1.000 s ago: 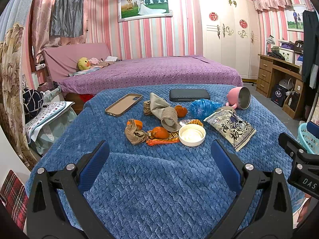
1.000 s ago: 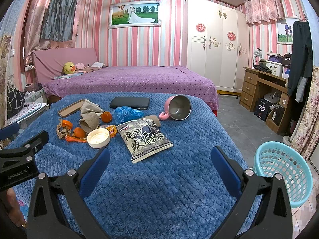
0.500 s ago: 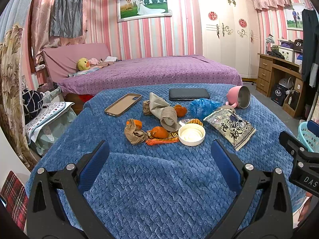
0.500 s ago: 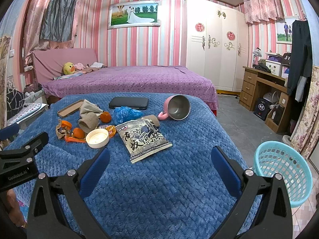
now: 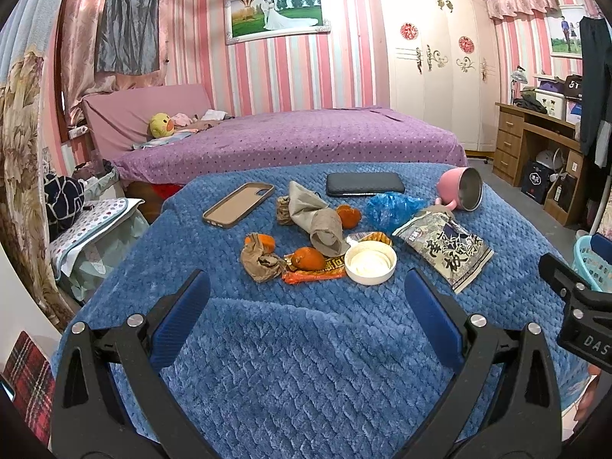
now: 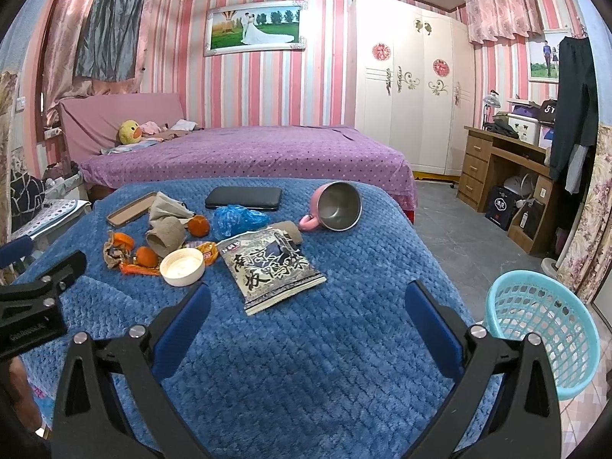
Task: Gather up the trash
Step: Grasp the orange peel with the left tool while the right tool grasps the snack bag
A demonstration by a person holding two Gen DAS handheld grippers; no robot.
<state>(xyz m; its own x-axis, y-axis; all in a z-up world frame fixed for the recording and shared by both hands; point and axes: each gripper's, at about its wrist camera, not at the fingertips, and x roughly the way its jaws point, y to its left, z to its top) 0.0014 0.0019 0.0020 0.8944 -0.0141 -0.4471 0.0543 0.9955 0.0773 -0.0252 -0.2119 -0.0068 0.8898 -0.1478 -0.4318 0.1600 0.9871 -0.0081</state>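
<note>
Trash lies on a blue blanket [image 5: 306, 344]: a black-and-white snack bag [image 5: 443, 246] [image 6: 271, 267], a white lid [image 5: 370, 262] [image 6: 181, 266], an orange wrapper [image 5: 313, 273], orange peels [image 5: 306, 257], a crumpled blue plastic bag [image 5: 390, 208] [image 6: 235, 218] and brown socks [image 5: 319, 218]. My left gripper [image 5: 306, 306] is open and empty, short of the pile. My right gripper [image 6: 306, 313] is open and empty, just short of the snack bag. A teal basket [image 6: 543, 332] stands on the floor to the right.
A phone case [image 5: 239, 204], a black wallet [image 5: 365, 184] and a tipped pink cup [image 5: 461, 191] also lie on the blanket. A purple bed [image 5: 290, 141] stands behind, a desk [image 6: 505, 168] to the right.
Both views have crept slightly closer to the pile. Both grippers stay open and empty.
</note>
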